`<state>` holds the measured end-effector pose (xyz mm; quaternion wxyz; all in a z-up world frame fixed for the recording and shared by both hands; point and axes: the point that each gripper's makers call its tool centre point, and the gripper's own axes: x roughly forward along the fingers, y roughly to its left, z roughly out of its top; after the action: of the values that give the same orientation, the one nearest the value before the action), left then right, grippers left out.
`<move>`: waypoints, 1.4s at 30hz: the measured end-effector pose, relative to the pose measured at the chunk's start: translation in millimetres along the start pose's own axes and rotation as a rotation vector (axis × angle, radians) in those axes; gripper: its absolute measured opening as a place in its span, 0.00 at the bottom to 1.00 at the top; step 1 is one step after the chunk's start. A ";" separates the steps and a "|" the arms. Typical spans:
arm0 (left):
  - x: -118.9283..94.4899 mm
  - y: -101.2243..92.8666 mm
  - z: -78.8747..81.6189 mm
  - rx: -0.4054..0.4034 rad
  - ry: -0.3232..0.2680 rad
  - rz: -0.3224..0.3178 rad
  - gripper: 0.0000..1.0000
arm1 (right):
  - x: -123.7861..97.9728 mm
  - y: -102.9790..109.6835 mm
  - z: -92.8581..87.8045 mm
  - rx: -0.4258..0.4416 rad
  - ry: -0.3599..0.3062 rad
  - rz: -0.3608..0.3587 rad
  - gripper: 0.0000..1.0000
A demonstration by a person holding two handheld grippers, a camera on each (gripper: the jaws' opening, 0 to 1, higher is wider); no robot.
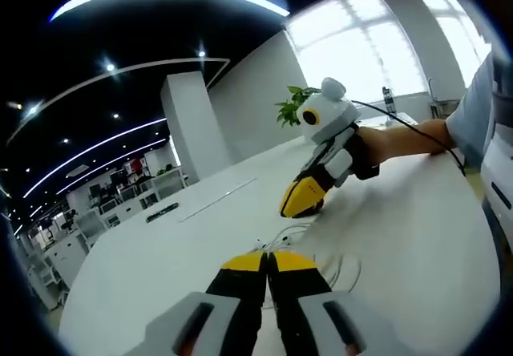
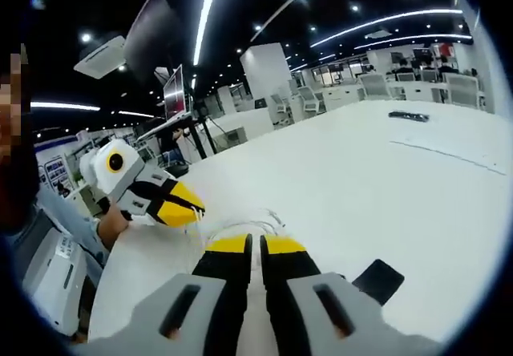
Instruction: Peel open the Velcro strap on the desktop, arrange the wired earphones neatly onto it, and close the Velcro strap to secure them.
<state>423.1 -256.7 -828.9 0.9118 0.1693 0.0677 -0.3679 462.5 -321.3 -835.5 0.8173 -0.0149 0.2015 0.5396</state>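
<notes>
Low in the left gripper view: left gripper (image 1: 265, 261), yellow tips pressed together, nothing seen between them. Just past the tips, thin white wired earphones (image 1: 309, 240) in loose loops on the white table (image 1: 160, 252). Farther up and to the right, right gripper (image 1: 302, 200), held by a hand (image 1: 393, 142), yellow tips down at the table beside the wire (open or closed, cannot tell from here). Behind it a green plant (image 1: 292, 103) near the bright window (image 1: 377, 47).

Low in the right gripper view: right gripper (image 2: 255, 248), yellow tips closed side by side, nothing seen held. White wire (image 2: 256, 221) just ahead of the tips. Off to the left, left gripper (image 2: 183, 204), tips together, gripped by a hand (image 2: 112, 224). Flat black Velcro strap (image 2: 378, 281) lying on the table (image 2: 385, 188) at lower right, near the wire but not touching it. Small dark thing (image 2: 409, 116) far off on the table (too small to tell).
</notes>
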 end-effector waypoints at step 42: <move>-4.9 -2.4 6.9 -0.018 -0.028 -0.014 0.06 | 18.4 -18.9 20.8 0.096 0.057 0.088 0.03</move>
<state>417.9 -257.6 -821.9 0.9115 0.1553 0.0594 -0.3761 492.0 -308.1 -826.5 0.7865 0.0177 0.2510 0.5640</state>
